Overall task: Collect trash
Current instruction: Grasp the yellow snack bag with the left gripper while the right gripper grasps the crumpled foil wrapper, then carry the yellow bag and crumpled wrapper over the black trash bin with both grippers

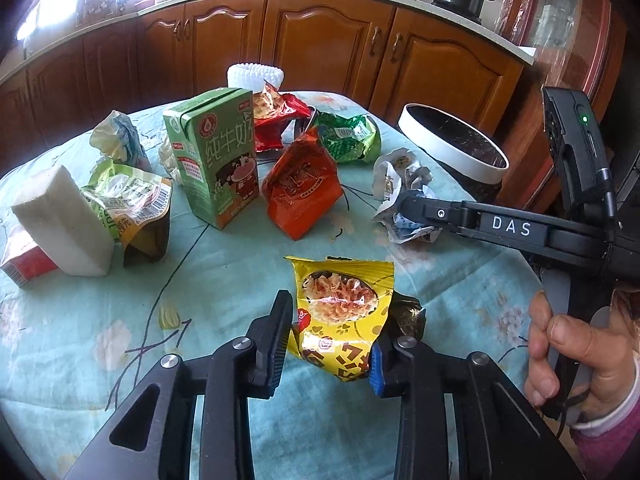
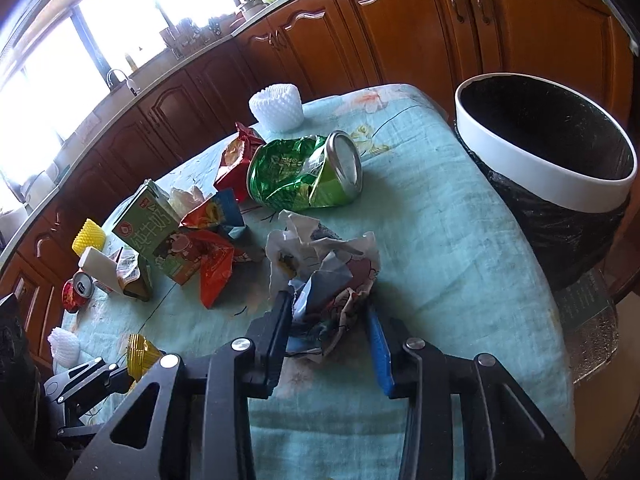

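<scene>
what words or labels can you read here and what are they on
"DAS": on the right hand-held gripper finger link.
"纯牛奶": on the green milk carton, last character cut off.
Print and barcode digits on the yellow snack bag, orange bag and crushed green can: too small or crumpled to read.

**Right gripper on the crumpled paper**

I see my right gripper (image 2: 328, 332) straddling a crumpled paper wrapper (image 2: 320, 264) on the teal tablecloth (image 2: 460, 248), its black pad pressed into the paper's left side and its blue pad against the right. Beyond lies a crushed green can (image 2: 300, 176) on its side. A white-rimmed trash bin (image 2: 540, 184) stands off the table's right edge. The left gripper (image 2: 116, 372) holds a yellow wrapper (image 2: 140, 354) at lower left.
</scene>
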A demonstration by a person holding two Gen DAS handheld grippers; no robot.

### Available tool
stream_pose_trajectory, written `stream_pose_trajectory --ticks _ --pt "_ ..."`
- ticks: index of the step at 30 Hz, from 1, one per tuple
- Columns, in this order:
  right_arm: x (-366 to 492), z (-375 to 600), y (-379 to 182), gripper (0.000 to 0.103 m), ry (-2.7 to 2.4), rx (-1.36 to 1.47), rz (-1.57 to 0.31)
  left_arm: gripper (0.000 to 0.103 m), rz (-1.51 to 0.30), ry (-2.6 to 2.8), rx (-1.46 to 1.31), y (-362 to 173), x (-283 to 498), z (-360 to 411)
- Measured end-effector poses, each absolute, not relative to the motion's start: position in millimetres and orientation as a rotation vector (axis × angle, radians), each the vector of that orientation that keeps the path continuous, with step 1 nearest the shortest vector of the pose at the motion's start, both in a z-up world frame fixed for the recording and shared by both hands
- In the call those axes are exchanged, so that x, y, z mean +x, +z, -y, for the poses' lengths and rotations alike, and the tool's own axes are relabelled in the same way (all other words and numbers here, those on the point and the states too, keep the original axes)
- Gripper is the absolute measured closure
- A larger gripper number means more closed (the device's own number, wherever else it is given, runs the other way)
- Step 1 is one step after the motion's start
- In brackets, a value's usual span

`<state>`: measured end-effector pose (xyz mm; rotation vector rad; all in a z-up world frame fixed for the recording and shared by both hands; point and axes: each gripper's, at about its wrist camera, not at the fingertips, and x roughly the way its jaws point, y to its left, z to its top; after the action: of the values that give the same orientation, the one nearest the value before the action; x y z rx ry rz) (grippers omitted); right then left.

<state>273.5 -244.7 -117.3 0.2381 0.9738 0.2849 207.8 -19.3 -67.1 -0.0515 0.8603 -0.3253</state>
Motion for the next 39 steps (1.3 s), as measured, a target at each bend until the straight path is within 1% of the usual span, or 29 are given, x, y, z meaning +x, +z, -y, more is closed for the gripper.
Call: stream_pose_trajectory --ticks 5,15,29,39 --pt "267 269 -105 0.068 0.272 0.263 -0.941 0.072 -0.844 -0.362 -0.031 -51 217 35" --pt "275 344 -56 0.069 0.194 0.279 -0.84 0.072 -0.815 -0.461 0.026 -24 275 101" --pt "331 418 -45 0.069 0.12 0.271 -0.846 0.071 -0.847 -0.492 0.091 -24 391 193" --pt "366 451 -52 0.068 0.092 0.257 -0.895 0.07 -0.924 -0.487 0.11 -50 466 241"
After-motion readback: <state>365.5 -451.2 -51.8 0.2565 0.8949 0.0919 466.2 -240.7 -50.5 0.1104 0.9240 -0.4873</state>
